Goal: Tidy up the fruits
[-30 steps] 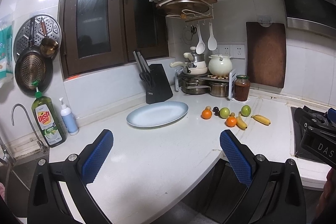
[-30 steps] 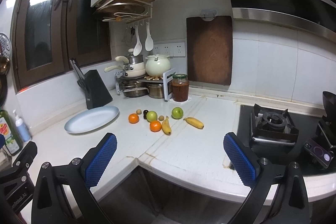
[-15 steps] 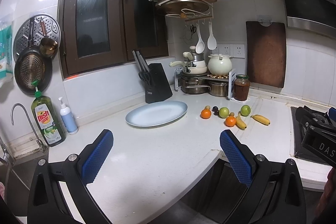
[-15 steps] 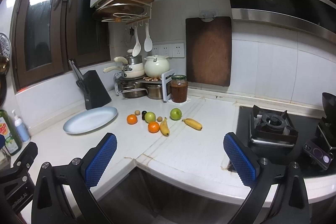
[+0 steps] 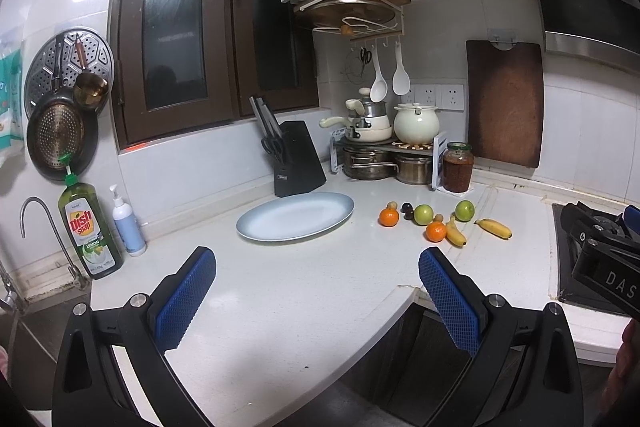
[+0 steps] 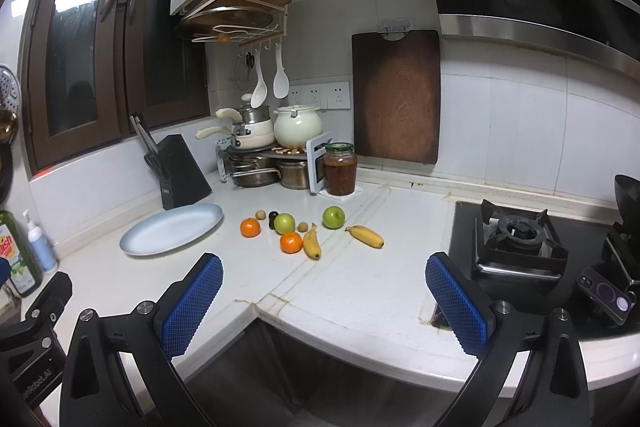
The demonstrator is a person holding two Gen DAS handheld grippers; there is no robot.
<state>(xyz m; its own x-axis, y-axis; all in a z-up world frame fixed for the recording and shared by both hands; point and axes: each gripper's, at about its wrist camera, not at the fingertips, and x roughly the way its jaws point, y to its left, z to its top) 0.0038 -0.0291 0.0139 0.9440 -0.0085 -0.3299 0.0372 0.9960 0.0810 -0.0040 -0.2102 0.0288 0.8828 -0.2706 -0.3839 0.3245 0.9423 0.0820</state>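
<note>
A pale blue oval plate (image 5: 295, 217) (image 6: 172, 229) lies bare on the white counter. To its right sit loose fruits: two oranges (image 6: 250, 227) (image 6: 291, 242), two green apples (image 6: 284, 222) (image 6: 333, 217), two bananas (image 6: 311, 246) (image 6: 365, 235), a dark plum (image 6: 273, 217) and small brown fruits (image 6: 261, 214). The left view shows the same fruits, among them an orange (image 5: 389, 217) and a banana (image 5: 493, 227). My left gripper (image 5: 316, 291) is open near the counter's front edge, well short of the plate. My right gripper (image 6: 324, 297) is open too, short of the fruits. Neither holds anything.
A black knife block (image 5: 297, 163) stands behind the plate. Pots on a rack (image 6: 264, 151) and a brown jar (image 6: 340, 169) fill the corner. A gas stove (image 6: 520, 239) and a phone (image 6: 606, 293) lie right. Dish soap (image 5: 89, 229) and a tap (image 5: 38, 223) stand left.
Both grippers have drifted slightly forward toward the counter; the view barely shifts. Both stay open and nothing on the counter has moved.
</note>
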